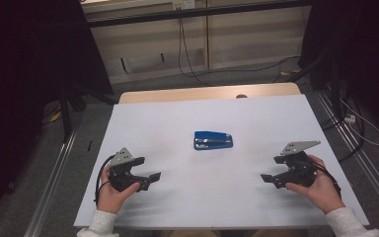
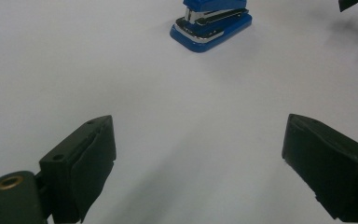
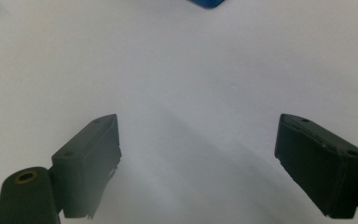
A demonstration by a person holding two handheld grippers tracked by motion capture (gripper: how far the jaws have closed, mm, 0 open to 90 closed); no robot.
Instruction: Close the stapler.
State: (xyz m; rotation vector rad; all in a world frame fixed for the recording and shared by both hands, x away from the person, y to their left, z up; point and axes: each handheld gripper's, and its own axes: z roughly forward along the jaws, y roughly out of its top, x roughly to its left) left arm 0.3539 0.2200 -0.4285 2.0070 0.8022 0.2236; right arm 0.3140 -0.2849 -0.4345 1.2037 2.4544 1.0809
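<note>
Both tongs, left (image 1: 150, 178) and right (image 1: 268, 179), are wide open and far from the stapler (image 1: 213, 140), so a fast grab could push it away

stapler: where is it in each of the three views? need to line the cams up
High view: blue stapler lies near the table's middle, between and ahead of both grippers.
Left gripper view: top edge, right of centre, cut off at the top.
Right gripper view: a blue corner at the top edge, the rest out of frame.
Shared landmark: the white table surface that the stapler rests on.
</note>
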